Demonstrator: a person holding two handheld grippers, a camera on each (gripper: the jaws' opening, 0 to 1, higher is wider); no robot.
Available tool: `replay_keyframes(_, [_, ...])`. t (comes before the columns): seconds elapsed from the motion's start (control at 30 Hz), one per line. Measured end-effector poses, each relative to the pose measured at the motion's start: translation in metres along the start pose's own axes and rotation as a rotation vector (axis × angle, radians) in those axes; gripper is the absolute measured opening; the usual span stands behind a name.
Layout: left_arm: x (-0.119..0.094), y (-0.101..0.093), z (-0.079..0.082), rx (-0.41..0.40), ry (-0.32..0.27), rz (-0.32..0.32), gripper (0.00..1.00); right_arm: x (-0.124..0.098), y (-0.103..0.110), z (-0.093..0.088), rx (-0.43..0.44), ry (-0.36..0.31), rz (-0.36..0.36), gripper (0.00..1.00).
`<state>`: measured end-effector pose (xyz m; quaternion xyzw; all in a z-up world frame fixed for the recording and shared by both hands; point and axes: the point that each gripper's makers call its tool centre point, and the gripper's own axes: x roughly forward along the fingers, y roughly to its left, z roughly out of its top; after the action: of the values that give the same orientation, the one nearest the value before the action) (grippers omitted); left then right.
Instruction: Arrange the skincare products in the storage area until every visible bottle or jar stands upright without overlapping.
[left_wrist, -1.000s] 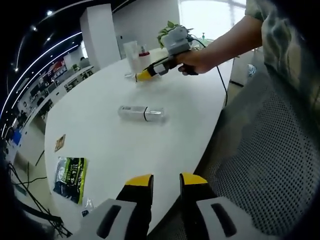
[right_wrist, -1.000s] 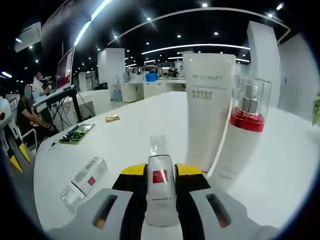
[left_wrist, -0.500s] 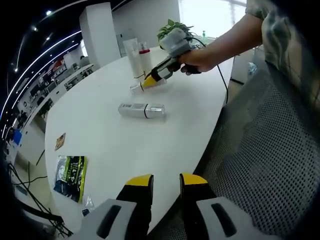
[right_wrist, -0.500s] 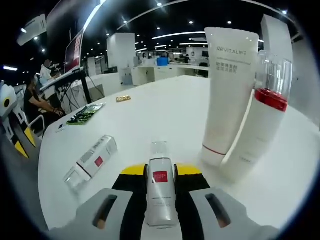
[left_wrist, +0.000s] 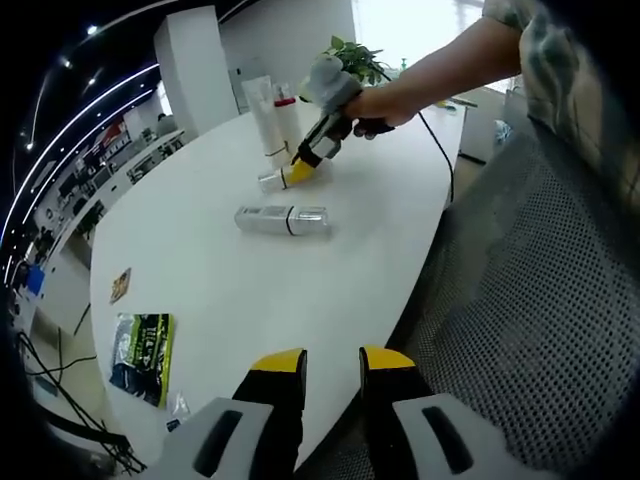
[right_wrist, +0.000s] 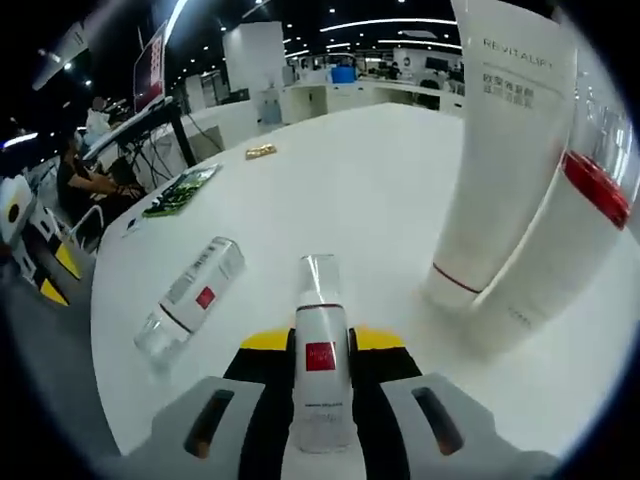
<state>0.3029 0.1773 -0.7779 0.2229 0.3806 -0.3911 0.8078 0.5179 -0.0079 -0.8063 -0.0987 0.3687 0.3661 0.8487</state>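
Note:
My right gripper (right_wrist: 318, 345) is shut on a small white bottle (right_wrist: 321, 360) with a red label and a clear cap, held above the white table (right_wrist: 340, 190). Right of it stand a tall white tube (right_wrist: 495, 150) and a white bottle with a red band (right_wrist: 565, 250), both upright. Another small bottle (right_wrist: 192, 298) lies on its side at the left. In the left gripper view my left gripper (left_wrist: 331, 372) is open over the table's near edge, with nothing between its jaws. Far ahead, the right gripper (left_wrist: 300, 172) holds its bottle (left_wrist: 270, 180) beside the tube (left_wrist: 262, 115), past the lying bottle (left_wrist: 283, 219).
A green packet (left_wrist: 140, 355) and a small gold wrapper (left_wrist: 119, 284) lie on the table's left part. A potted plant (left_wrist: 355, 58) stands at the far end. A mesh chair (left_wrist: 530, 320) sits to the right of the table edge. A person sits in the background (right_wrist: 85, 175).
The right gripper has tipped downward with the small bottle and come closer to the tube and red-banded bottle. The left gripper has stayed still.

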Motion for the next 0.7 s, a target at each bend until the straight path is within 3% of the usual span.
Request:
replay_keyframes(0.2, [0.0,0.002,-0.001,-0.001,0.002,0.009,0.21,0.005,0.005,0.003,-0.049,0.086,0.016,0.22])
replay_keyframes(0.47, [0.0,0.005,-0.003,0.001,0.013,0.021,0.21,0.02,0.011,0.015,-0.101,0.142,0.023,0.3])
replay_keyframes(0.6, [0.0,0.005,-0.004,0.006,0.016,0.022,0.21,0.027,0.007,0.022,-0.11,0.155,0.017,0.28])
replay_keyframes(0.67, [0.0,0.005,-0.004,0.006,0.017,0.021,0.21,0.03,0.004,0.015,-0.11,0.203,0.017,0.27])
replay_keyframes(0.7, [0.0,0.005,-0.004,0.008,0.02,0.022,0.21,0.031,0.001,0.017,-0.152,0.194,0.01,0.25])
